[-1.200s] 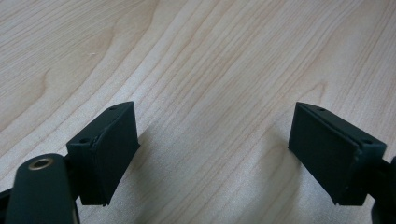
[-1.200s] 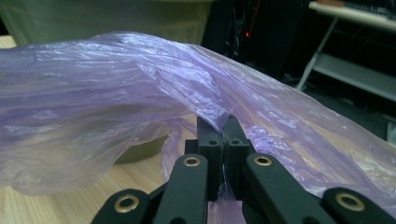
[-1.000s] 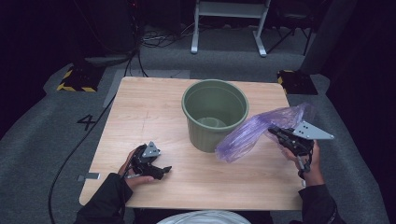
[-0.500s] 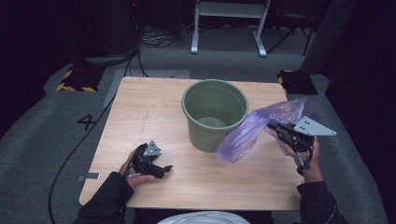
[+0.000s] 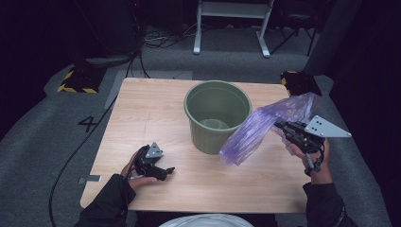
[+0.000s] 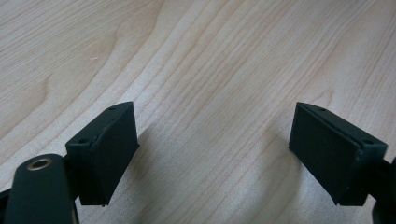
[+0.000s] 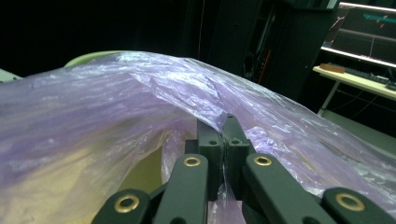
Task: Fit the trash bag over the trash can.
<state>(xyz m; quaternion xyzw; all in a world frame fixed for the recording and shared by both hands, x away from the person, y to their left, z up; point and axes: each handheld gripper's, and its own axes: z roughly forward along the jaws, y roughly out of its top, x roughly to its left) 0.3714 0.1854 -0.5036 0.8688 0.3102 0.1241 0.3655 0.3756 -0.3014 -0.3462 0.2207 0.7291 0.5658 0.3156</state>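
Bag [image 7: 140, 93] between right gripper [image 7: 223, 133] fingers

This looks like a lab or recording studio: dark walls, grey carpet with a painted number four [image 5: 88, 124], cables [image 5: 156, 40] on the floor, and a monitor desk [image 7: 359, 77] beyond the right gripper [image 7: 223, 126].

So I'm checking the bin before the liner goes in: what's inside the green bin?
The green bin looks empty: bare inner wall and floor show in the high view. The near inner wall is hidden behind its rim; the purple bag lies outside.
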